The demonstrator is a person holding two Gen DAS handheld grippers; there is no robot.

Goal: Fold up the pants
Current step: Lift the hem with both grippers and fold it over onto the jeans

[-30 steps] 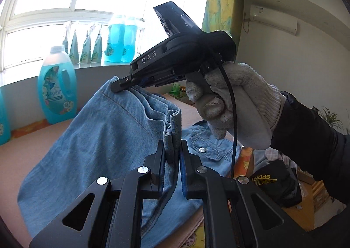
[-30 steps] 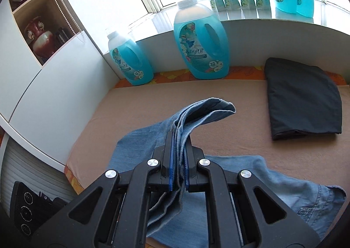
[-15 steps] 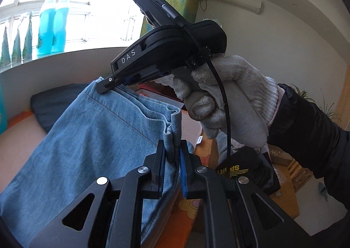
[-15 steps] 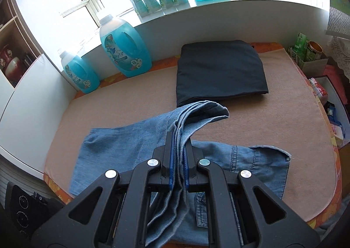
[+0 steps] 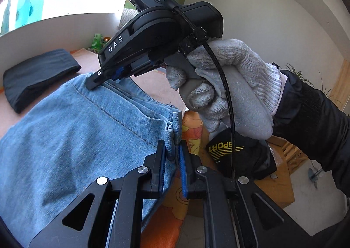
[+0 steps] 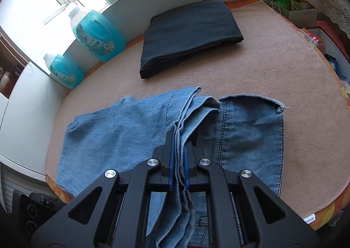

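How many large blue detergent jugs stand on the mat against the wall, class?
2. The bigger detergent jug stands left of the folded dark garment; the smaller jug is further left, by the corner. More blue bottles on the windowsill are cut off at the frame's edge.

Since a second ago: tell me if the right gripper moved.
Yes. The right gripper, shut on the jeans, swung right: the blue jugs slid from centre to far left.

Lt blue denim pants [image 6: 135, 130], blk garment [image 6: 190, 31].
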